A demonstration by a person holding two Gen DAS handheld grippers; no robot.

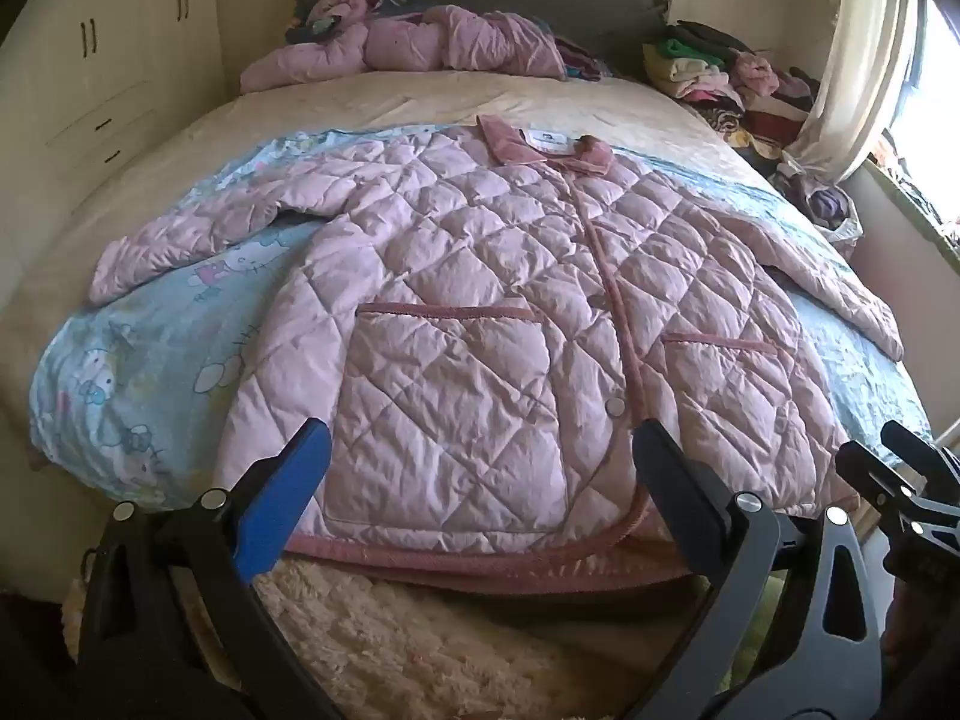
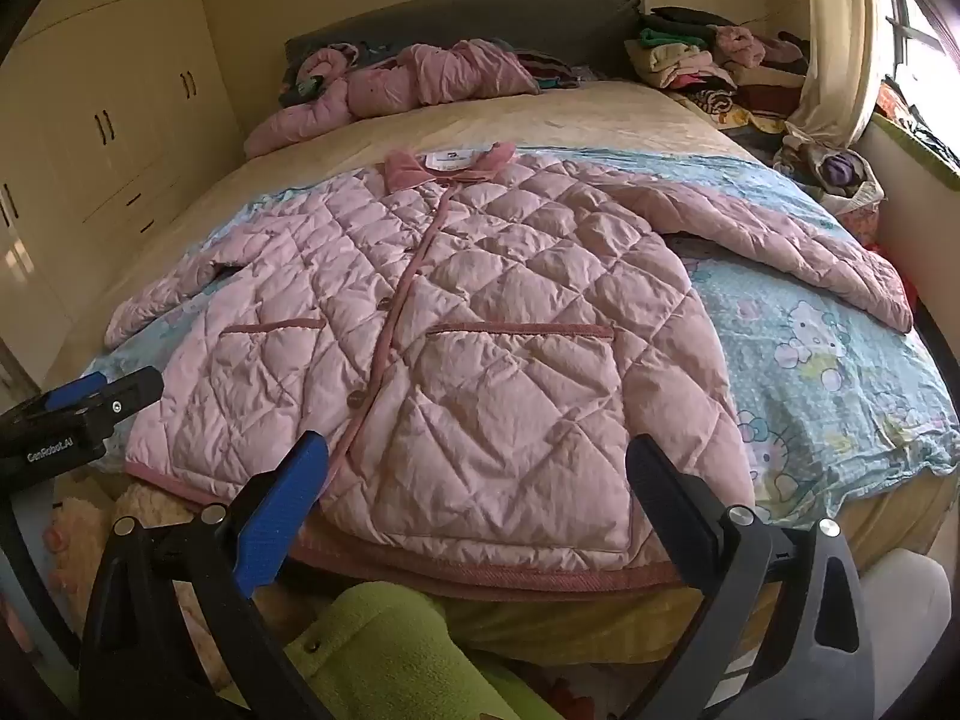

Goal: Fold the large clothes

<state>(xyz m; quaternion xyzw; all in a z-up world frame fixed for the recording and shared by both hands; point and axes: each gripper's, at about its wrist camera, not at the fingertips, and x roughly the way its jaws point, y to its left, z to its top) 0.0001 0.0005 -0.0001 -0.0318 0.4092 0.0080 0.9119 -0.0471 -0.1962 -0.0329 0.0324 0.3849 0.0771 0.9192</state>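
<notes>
the left gripper (image 1: 480,456) and right gripper (image 2: 477,468) both hang with fingers spread wide, gripping nothing, just short of the hem of the pink quilted jacket (image 1: 480,300) — spread flat, buttoned, on a blue cartoon sheet (image 2: 828,372). only the right wrist view shows a green plush (image 2: 384,648) below.

A wide bed (image 2: 600,114) with a cream sheet fills the room ahead of the tongs, a grey headboard (image 2: 480,15) at its far end. A pale blue cartoon blanket (image 2: 828,372) covers the near half. Cream wardrobes (image 2: 108,96) with dark handles line the wall to the left. To the right, daylight comes through a window (image 1: 924,90) beside a gathered curtain (image 1: 852,60). A shaggy cream rug (image 1: 384,630) lies below.
</notes>
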